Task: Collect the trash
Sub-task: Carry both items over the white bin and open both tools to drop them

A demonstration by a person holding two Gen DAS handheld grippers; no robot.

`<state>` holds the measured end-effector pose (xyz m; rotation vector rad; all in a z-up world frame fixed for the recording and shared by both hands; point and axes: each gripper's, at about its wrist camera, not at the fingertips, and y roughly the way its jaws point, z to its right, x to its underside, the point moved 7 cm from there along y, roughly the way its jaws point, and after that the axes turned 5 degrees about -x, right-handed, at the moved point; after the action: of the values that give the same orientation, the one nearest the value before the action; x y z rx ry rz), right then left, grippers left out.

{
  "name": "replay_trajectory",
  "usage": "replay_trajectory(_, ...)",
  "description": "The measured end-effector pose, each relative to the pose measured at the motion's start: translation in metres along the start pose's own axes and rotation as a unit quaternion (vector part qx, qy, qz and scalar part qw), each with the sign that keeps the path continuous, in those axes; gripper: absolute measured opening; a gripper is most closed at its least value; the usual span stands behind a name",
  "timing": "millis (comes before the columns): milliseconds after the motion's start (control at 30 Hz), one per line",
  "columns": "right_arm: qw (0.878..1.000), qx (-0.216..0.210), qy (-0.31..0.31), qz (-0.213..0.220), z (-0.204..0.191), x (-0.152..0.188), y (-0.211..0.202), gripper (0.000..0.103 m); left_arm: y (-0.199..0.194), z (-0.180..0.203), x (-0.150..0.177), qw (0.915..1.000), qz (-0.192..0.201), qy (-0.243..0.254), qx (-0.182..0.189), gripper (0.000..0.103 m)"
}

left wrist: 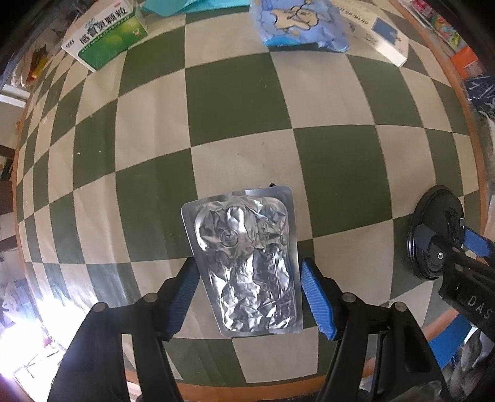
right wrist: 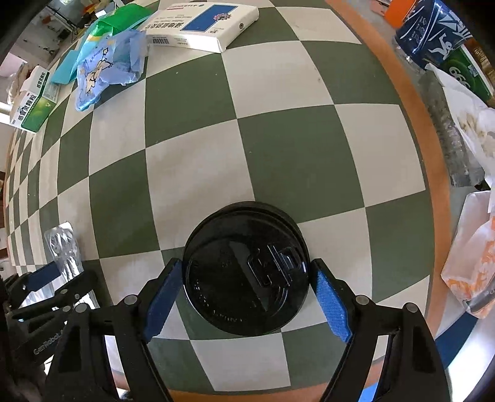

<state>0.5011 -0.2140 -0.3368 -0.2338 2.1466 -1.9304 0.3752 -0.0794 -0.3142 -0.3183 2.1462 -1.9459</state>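
A crumpled silver foil blister pack [left wrist: 247, 263] lies on the green-and-cream checkered table [left wrist: 235, 102]. My left gripper [left wrist: 247, 272] is open, its blue pads on either side of the pack's near half, close to its edges. A black plastic cup lid [right wrist: 247, 275] lies flat on the table. My right gripper [right wrist: 246, 275] is open, its blue pads flanking the lid's sides. The lid and right gripper also show in the left wrist view [left wrist: 436, 235]. The foil pack and left gripper show at the left of the right wrist view [right wrist: 63, 247].
At the far side lie a green-white medicine box [left wrist: 108, 37], a blue plastic wrapper [left wrist: 300, 21], a white-blue box [right wrist: 201, 24] and a turquoise item [right wrist: 66, 68]. Past the table's right rim [right wrist: 414, 102] are a blue bottle [right wrist: 433, 31], paper bags [right wrist: 470, 253] and more trash.
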Motion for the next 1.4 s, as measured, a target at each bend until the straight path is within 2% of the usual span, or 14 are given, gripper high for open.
replay_trajectory(333,0.998,-0.004,-0.027,0.054,-0.025,0.021,-0.049,0.083,-0.042,-0.015,0.02,0.9984,0.054,-0.003,0.013,0.064)
replay_trajectory(533,0.995,-0.011,-0.036,0.089,-0.049,0.028,-0.09,0.083,-0.075,-0.036,0.048,0.9954,0.092,-0.015,0.024,0.064)
replay_trajectory(733,0.992,-0.022,-0.027,0.119,-0.069,0.071,-0.113,0.083,-0.099,-0.08,0.09,0.9898,0.134,-0.021,0.043,0.064)
replay_trajectory(767,0.992,-0.025,-0.025,0.124,-0.077,0.081,-0.115,0.083,-0.095,-0.09,0.089,0.9889,0.139,-0.02,0.047,0.064)
replay_trajectory(867,0.99,-0.033,-0.014,0.138,-0.094,0.113,-0.125,0.083,-0.099,-0.115,0.115,0.9852,0.162,-0.013,0.056,0.064)
replay_trajectory(1000,0.986,-0.032,0.003,0.162,-0.123,0.173,-0.138,0.083,-0.096,-0.149,0.167,0.9807,0.187,0.012,0.057,0.064)
replay_trajectory(1067,0.985,-0.033,0.018,0.167,-0.136,0.209,-0.141,0.083,-0.09,-0.165,0.191,0.9804,0.188,0.016,0.058,0.064)
replay_trajectory(1200,0.985,-0.055,0.062,0.15,-0.159,0.287,-0.133,0.083,-0.065,-0.195,0.246,0.9846,0.158,0.012,0.074,0.064)
replay_trajectory(1300,0.987,-0.069,0.075,0.121,-0.175,0.337,-0.118,0.083,-0.043,-0.204,0.28,0.9874,0.131,0.017,0.087,0.064)
replay_trajectory(1400,0.989,-0.073,0.078,0.098,-0.183,0.373,-0.1,0.083,-0.012,-0.208,0.305,0.99,0.103,0.015,0.095,0.064)
